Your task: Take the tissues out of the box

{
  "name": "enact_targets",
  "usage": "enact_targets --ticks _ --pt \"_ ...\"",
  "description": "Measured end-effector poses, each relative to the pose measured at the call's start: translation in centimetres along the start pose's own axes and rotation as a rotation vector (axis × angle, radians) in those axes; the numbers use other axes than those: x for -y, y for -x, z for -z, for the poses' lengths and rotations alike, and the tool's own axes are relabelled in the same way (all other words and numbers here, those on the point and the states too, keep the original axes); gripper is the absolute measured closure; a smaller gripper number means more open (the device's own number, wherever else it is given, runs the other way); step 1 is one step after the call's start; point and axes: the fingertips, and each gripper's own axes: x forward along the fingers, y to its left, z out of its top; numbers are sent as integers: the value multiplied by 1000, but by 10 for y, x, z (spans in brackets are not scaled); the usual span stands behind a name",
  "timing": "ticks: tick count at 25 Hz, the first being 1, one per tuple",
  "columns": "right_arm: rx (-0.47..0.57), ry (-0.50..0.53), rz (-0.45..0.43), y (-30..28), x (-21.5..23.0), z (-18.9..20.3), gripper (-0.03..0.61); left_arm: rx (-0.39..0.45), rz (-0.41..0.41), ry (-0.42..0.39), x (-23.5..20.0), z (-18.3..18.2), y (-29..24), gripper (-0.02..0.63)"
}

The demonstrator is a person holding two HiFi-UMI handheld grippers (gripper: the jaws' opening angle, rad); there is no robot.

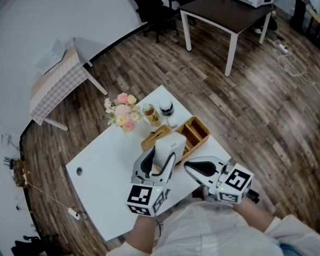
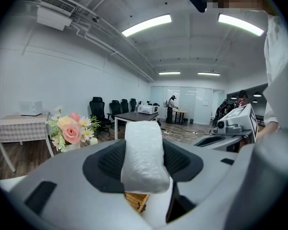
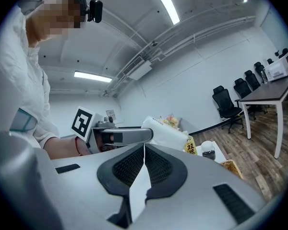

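**Inspector A:** Wooden office floor, white table (image 1: 104, 169). What do we record at the near edge?

**Inspector B:** We record the left gripper (image 1: 160, 161) with its jaws clamped on a white tissue pack (image 1: 168, 147). The pack is held clear above the table with its long axis roughly upright, in front of the wicker tray (image 1: 196, 131).

**Inspector A:** And the right gripper (image 1: 192, 167)?

**Inspector B:** Its jaws are pressed together on a thin white sheet (image 3: 140, 190), which we take for a tissue. The pack lies just to that gripper's left, close to its tips.

**Inspector A:** Does the sheet join the pack?

**Inspector B:** We cannot tell. In our judgement the right gripper is the one placed to draw, pulling away from the upright pack while the left steadies it.
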Motion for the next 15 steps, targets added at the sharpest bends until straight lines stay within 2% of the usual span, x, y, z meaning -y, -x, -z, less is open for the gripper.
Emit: enact_targets --ticks 15 --pt "-23 15 10 0 -2 3 548 -1 -1 -5 1 -3 3 380"
